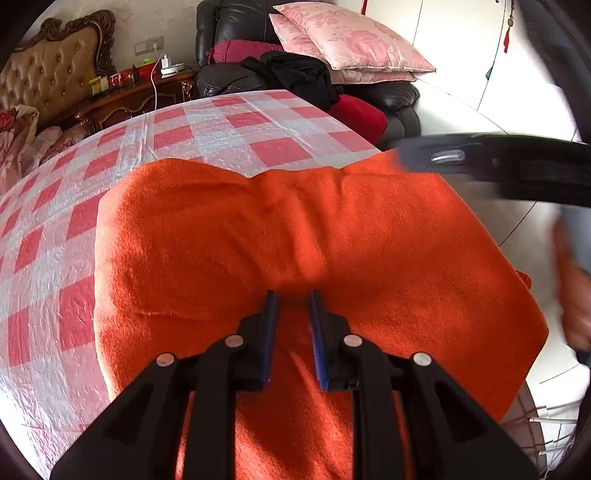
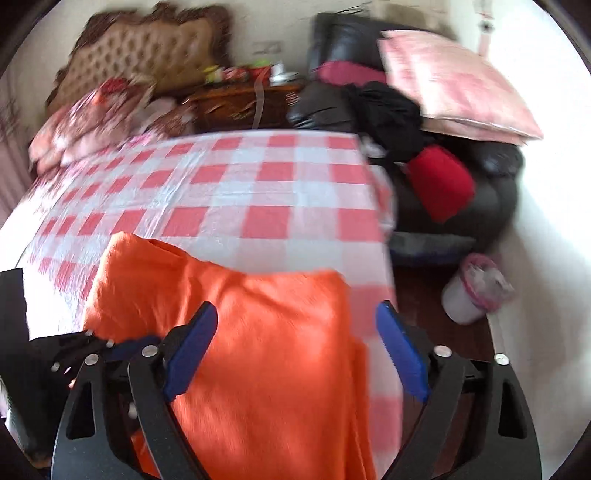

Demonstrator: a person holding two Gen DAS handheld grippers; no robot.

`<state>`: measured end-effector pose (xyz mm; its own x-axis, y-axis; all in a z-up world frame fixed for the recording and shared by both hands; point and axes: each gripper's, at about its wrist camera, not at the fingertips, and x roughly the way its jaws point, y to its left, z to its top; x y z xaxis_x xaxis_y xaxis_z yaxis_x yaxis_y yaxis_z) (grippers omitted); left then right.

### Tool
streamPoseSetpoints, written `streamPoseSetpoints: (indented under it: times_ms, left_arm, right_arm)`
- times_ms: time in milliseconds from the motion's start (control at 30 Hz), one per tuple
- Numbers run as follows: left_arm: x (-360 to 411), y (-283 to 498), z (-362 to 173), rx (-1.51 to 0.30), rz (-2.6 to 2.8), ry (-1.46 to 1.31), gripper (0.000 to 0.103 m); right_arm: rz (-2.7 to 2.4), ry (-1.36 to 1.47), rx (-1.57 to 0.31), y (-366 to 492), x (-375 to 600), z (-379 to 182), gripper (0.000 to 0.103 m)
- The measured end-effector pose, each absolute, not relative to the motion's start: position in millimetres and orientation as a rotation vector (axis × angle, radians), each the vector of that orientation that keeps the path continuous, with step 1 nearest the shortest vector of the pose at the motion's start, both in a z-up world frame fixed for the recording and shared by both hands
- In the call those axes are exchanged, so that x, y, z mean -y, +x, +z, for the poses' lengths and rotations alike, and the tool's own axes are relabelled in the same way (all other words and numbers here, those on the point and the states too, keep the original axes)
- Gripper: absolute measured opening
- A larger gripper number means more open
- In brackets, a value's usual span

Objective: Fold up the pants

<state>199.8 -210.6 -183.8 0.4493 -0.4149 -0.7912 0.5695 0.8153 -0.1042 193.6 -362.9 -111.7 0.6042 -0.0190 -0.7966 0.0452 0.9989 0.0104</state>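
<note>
Your pants [image 1: 229, 236] are fuzzy, matt orange cloth. Under them, the checked table cover [image 1: 207, 129] is glossy, crinkled plastic. Far right, the dark sofa [image 1: 236, 22] shines like leather.

Straight ahead of the gripper there's a red-and-white checked tablecloth [image 1: 236, 122] under clear plastic. Past it, a black leather armchair [image 1: 236, 22] piled with pink pillows [image 1: 354, 37], dark clothes [image 1: 299, 74] and a red cushion [image 1: 358, 114]. Off to the far left: tufted headboard [image 1: 51, 74], cluttered wooden nightstand [image 1: 140, 96]. A white bin [image 2: 469, 291] sits on the floor on the right.
</note>
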Motion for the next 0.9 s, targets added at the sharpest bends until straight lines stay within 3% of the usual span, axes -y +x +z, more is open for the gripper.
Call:
streamPoseSetpoints:
  times_ms: [133, 333, 600, 833, 867, 900]
  left_arm:
    - [201.3, 196.1, -180.6, -0.946, -0.629, 0.145, 0.029]
    - [175.8, 175.1, -180.3, -0.909, -0.613, 0.120, 0.029]
    - [126.1, 143.0, -170.8, -0.887, -0.404, 0.126, 0.029]
    - [150.6, 106.8, -167.6, -0.860, -0.584, 0.216, 0.032]
    - [149.2, 108.4, -173.2, -0.889, -0.585, 0.209, 0.033]
    - [144.1, 112.9, -178.6, -0.916, -0.569, 0.189, 0.040]
  right_arm:
    - [-0.145, -0.004, -1.078, 234.2, 375.6, -164.3, 0.083]
    - [-0.124, 0.111, -1.063, 228.1, 394.7, -174.6, 0.090]
    - [-0.144, 0.077, -1.038, 228.9, 390.0, -174.6, 0.091]
    - [-0.266, -0.004, -0.919, 208.8, 380.7, -151.8, 0.091]
    - [-0.290, -0.013, -0.889, 198.4, 377.5, -141.7, 0.091]
    - [-0.283, -0.012, -0.870, 189.1, 374.3, -133.7, 0.091]
